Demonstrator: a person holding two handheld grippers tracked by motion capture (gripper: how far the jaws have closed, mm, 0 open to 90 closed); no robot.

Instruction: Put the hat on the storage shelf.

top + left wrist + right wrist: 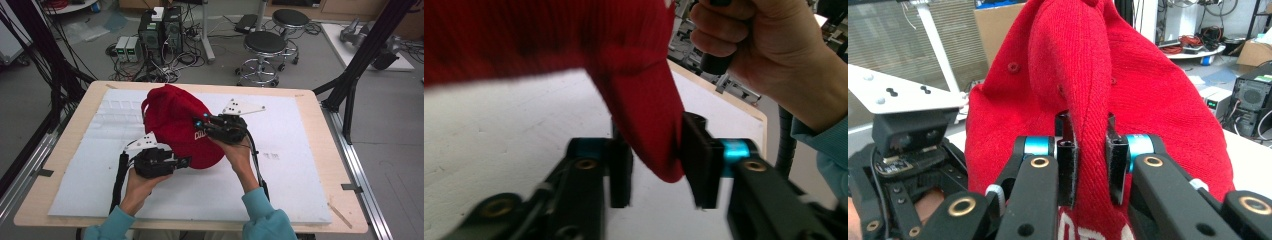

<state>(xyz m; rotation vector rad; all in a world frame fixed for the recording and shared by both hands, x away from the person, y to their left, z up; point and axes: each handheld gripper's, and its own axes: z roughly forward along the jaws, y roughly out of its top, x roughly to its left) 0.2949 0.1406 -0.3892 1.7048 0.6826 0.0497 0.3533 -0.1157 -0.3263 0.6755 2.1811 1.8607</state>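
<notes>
A red knitted cap [175, 125] with white lettering is held up over the white board between both grippers. My right gripper [200, 124] comes in from the right. Its pads are shut on an upright fold of the cap [1148, 100] at the gripper [1091, 165]. My left gripper [186, 161] reaches in from the lower left. In the left gripper view a hanging edge of the cap [644, 115] sits between the pads of the gripper [654, 170], and both pads touch the fabric. The left gripper's body [908, 145] also appears in the right gripper view.
A white foam board [300, 165] covers the wooden table [70, 130]. Behind the table stand two stools [264, 47] and computer boxes [160, 30] among cables. Black frame posts [350, 85] rise at the right. The person's right hand [764, 45] is close to the left gripper.
</notes>
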